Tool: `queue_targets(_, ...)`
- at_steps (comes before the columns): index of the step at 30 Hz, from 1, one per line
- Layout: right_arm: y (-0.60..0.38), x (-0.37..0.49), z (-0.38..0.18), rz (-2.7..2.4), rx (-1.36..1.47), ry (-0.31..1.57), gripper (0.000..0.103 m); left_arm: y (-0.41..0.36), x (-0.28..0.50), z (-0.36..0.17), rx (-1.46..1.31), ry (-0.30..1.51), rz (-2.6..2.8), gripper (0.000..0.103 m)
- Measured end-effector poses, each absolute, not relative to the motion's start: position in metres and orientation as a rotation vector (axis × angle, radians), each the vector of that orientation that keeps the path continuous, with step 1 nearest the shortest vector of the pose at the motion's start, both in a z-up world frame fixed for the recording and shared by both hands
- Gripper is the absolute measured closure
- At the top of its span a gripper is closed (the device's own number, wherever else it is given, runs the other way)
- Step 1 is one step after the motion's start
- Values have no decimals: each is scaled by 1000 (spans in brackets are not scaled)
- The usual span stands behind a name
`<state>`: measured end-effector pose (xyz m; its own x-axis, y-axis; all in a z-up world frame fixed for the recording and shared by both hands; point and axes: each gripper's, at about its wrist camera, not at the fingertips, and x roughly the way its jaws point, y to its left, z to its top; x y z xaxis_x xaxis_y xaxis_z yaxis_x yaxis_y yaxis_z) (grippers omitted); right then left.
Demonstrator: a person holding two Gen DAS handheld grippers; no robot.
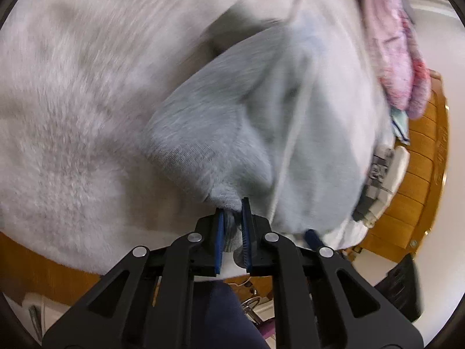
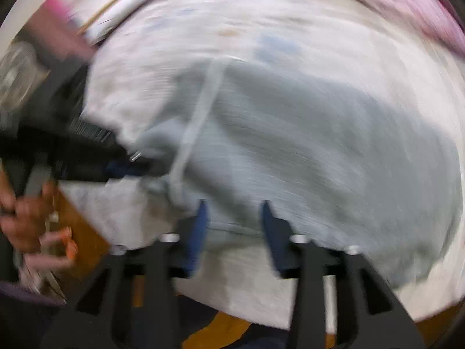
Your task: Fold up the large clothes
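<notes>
A pale blue-grey garment (image 1: pixel 261 122) with a white drawstring (image 1: pixel 293 133) lies bunched on a white fluffy blanket (image 1: pixel 72 122). My left gripper (image 1: pixel 234 215) is shut on a corner of the garment, and fabric shows squeezed between its blue pads. In the right wrist view the garment (image 2: pixel 305 145) fills the middle, blurred. My right gripper (image 2: pixel 234 206) stands open over its near hem, its pads well apart and not pressing the cloth. The left gripper (image 2: pixel 125 168) reaches in from the left, held by a hand (image 2: pixel 26 218).
A pink cloth (image 1: pixel 392 46) lies at the far right of the blanket, and again along the top (image 2: pixel 407 0) of the right wrist view. The wooden table (image 1: pixel 418 168) shows at the right and under the blanket's near edge. Small items (image 1: pixel 383 168) sit at the right.
</notes>
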<state>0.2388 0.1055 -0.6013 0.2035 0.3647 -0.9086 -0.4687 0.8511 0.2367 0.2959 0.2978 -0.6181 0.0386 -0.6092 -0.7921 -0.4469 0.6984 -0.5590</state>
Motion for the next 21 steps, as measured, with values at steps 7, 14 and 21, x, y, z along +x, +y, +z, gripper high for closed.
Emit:
queue_targets(7,153,252,-625,591,-250,1146,44,295,302,-596,-904,1580,-218,93)
queue_targets(14,140,276,-654,629,-165,1277,86,311,305,-603,-860,1643,-143,42)
queue_targets(21,102,294,-644,607,116,1359,88,300,334,-617,-820,1619,-58,23)
